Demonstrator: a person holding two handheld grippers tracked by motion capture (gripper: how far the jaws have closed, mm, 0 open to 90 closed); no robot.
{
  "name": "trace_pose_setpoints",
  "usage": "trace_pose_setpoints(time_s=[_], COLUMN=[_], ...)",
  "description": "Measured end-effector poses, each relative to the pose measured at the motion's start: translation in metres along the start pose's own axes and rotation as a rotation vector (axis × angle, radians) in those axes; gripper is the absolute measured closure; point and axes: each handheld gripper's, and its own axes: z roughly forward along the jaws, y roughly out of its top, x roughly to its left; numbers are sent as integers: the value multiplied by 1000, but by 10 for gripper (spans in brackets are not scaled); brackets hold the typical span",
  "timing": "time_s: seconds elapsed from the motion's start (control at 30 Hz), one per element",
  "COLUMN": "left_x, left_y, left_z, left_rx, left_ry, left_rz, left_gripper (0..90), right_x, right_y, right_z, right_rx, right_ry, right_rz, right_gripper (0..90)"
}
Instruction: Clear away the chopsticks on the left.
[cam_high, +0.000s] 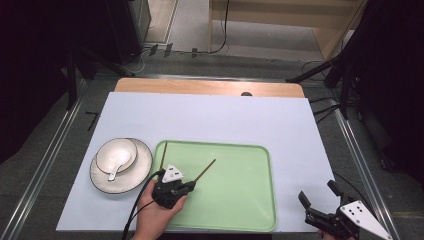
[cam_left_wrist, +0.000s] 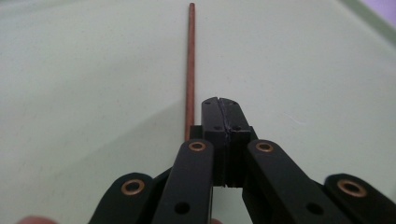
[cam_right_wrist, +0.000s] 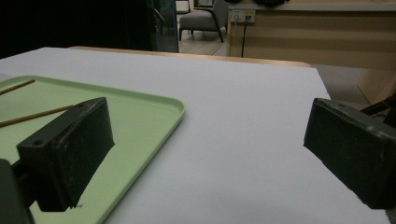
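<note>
A green tray (cam_high: 250, 200) lies on the white table cover. Two brown chopsticks rest on it: one (cam_high: 163, 155) along its left rim, the other (cam_high: 206, 170) slanting toward the middle. My left gripper (cam_high: 187, 186) sits low over the tray at the near end of the slanted chopstick. In the left gripper view its jaws are pressed together with nothing between them (cam_left_wrist: 223, 108), and the chopstick (cam_left_wrist: 190, 70) runs just beside the left jaw. My right gripper (cam_high: 320, 197) rests off the tray's right front corner, jaws wide apart and empty (cam_right_wrist: 205, 154).
A white plate (cam_high: 142, 170) with a white bowl (cam_high: 117, 154) and a spoon (cam_high: 114, 173) stands left of the tray. The tray's rim (cam_right_wrist: 173, 105) lies left of the right gripper. Dark stands flank the table, and its far wooden edge (cam_high: 210, 87) is bare.
</note>
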Motion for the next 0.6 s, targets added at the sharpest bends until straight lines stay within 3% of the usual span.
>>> trace_pose_setpoints(time_s=[0.1,0.2,0.47,0.6], left_x=[-2,2,26,34], left_y=[4,6,5,2], left_z=[11,14,2,-2], left_rx=[36,27,8,13], left_ry=[22,38,141,167], left_rz=[18,-11,-89,-99], left_gripper=[900,900,900,900], right_x=[1,1,0,1], right_y=[0,0,0,0], right_z=[0,0,2,2], right_rx=[-1,-1,-3,-1], right_ry=[3,5,13,15], right_rz=[-1,1,0,0], right_gripper=[16,16,16,16])
